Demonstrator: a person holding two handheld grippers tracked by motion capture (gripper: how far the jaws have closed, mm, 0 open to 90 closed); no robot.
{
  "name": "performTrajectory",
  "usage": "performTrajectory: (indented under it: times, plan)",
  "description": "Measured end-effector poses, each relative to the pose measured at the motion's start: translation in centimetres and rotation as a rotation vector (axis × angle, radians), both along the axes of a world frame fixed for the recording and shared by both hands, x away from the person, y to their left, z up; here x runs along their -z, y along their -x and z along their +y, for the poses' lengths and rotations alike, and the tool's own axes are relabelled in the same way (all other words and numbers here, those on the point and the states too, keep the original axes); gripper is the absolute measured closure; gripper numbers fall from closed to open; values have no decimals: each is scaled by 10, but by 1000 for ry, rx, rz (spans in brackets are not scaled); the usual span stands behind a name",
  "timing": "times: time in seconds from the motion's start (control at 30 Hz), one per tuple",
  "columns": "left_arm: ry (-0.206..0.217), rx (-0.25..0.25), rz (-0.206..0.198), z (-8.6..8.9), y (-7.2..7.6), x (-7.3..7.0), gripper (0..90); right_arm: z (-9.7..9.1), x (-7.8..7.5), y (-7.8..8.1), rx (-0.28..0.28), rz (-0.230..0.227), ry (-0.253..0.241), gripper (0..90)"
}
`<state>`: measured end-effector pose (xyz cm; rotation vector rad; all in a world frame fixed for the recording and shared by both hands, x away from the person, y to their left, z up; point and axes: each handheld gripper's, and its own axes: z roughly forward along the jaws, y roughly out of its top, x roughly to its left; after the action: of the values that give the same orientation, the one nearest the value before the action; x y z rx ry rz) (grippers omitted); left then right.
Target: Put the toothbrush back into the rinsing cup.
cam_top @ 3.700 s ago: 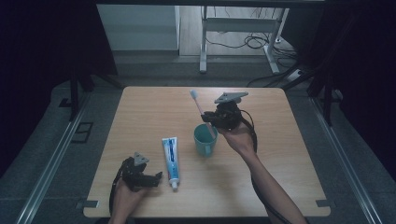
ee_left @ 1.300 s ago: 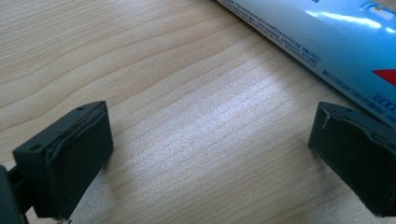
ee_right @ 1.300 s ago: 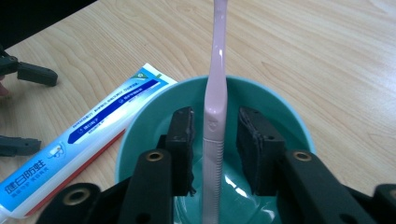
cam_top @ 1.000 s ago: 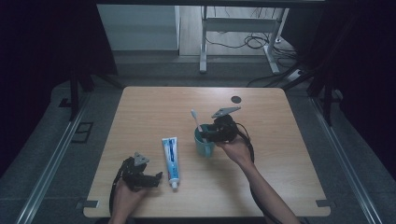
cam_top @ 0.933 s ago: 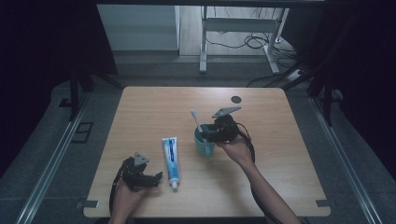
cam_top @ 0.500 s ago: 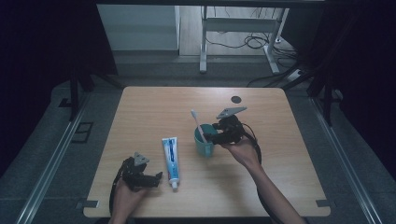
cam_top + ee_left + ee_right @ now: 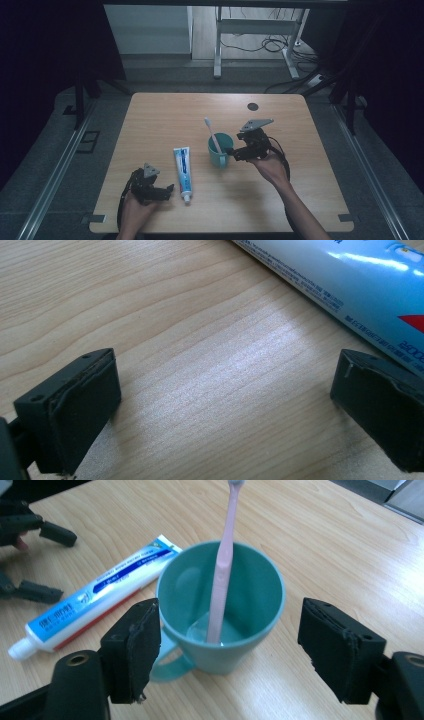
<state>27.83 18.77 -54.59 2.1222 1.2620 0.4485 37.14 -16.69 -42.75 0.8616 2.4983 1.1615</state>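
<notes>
One toothbrush (image 7: 223,565) in one cup (image 7: 265,630), one toothpaste tube (image 7: 183,166).

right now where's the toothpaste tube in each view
High view: toothpaste tube lies left of the teal cup, cap toward the near edge.
Left gripper view: its body crosses the top right.
Right gripper view: left of the cup.
Shared landmark: the wooden table.

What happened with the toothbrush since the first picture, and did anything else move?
The right tongs carried the pink toothbrush from high over the table's far side down into the teal cup. Their jaws have just been opening, letting the brush go; it now leans inside the cup, and the tongs have drawn back a little. The toothpaste tube, the cup and the open left tongs stayed where they were.
</notes>
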Motion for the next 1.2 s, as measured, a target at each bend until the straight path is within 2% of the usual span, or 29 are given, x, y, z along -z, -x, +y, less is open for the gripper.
performTrajectory:
  times: [0.23,0.7,1.0,1.2]
  plan:
    - [3,-3,-3,0,0,0,0,-12,5,7,7,-4,19,175]
    - [4,-5,0,0,0,0,0,-41,18,17,55,-1,6,128]
    - [4,-7,0,-1,0,0,0,-56,28,26,74,-1,15,89]
    - [4,-8,1,-1,0,0,0,-62,38,33,77,7,54,14]
